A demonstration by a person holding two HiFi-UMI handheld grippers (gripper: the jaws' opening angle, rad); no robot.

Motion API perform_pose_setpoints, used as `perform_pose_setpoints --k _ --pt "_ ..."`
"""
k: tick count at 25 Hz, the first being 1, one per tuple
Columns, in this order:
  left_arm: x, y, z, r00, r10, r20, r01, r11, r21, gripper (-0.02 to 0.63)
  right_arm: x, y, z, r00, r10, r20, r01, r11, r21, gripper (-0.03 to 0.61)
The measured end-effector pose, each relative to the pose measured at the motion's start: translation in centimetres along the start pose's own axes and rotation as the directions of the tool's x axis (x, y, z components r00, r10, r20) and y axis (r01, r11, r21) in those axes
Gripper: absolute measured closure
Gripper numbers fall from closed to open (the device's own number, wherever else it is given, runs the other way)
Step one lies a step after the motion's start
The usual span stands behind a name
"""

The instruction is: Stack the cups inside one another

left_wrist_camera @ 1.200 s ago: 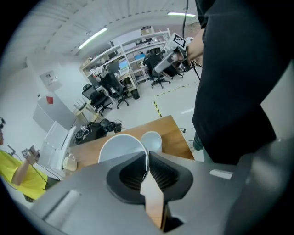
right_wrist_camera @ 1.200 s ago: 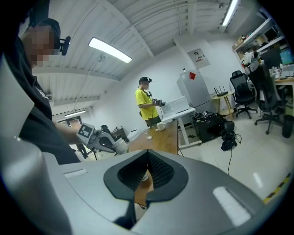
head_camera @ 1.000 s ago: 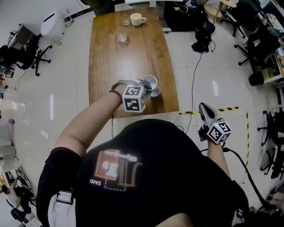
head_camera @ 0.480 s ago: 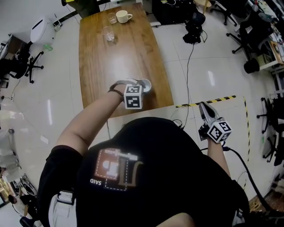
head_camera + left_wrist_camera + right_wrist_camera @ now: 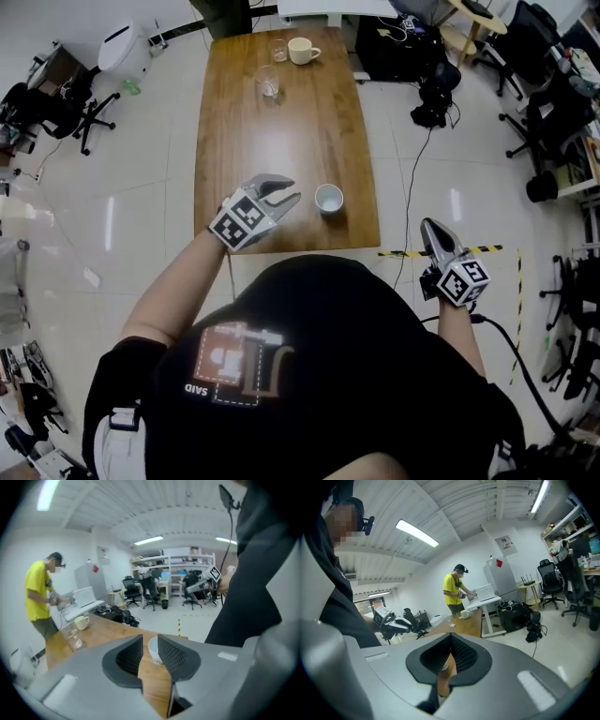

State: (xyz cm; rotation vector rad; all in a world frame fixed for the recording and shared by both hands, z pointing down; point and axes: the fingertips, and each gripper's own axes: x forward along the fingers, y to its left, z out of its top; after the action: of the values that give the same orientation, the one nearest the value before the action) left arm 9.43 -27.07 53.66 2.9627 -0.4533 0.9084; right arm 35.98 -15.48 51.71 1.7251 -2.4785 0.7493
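A white cup (image 5: pixel 329 198) stands upright near the table's front right corner; I cannot tell whether another cup sits inside it. My left gripper (image 5: pixel 284 190) hovers over the wooden table (image 5: pixel 281 141) just left of the cup, apart from it. Its jaws stand open with nothing between them. In the left gripper view the cup (image 5: pixel 153 649) shows through the gap of the left gripper (image 5: pixel 150 640). My right gripper (image 5: pixel 429 228) hangs over the floor to the right of the table, jaws closed together and empty; the right gripper (image 5: pixel 450 641) view looks along the table's side.
At the table's far end stand a cream mug (image 5: pixel 302 50), a clear glass (image 5: pixel 268 82) and a smaller glass (image 5: pixel 278 47). A person in a yellow shirt (image 5: pixel 454 590) works at a desk beyond. Office chairs, cables and striped floor tape (image 5: pixel 441 251) surround the table.
My left gripper was at the two white cups, one tilted against the other. It has let go and drawn back to the left; a single cup shape now stands alone. The right gripper has not moved.
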Motion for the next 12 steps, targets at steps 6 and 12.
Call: perform_pose_setpoints --k 6,12 --pt "-11.5 6.4 -6.5 0.934 0.336 0.124 -0.258 0.871 -0.417 0.546 5.8 3.3 2.8 0.992 0.127 -0.016 -0.128 0.988 -0.08 0.565" --pt "-19.5 7.5 -12.2 0.818 0.548 0.177 -0.331 0.699 -0.634 0.611 10.0 6.6 3.1 0.977 0.206 -0.046 -0.21 0.973 -0.096 0.565"
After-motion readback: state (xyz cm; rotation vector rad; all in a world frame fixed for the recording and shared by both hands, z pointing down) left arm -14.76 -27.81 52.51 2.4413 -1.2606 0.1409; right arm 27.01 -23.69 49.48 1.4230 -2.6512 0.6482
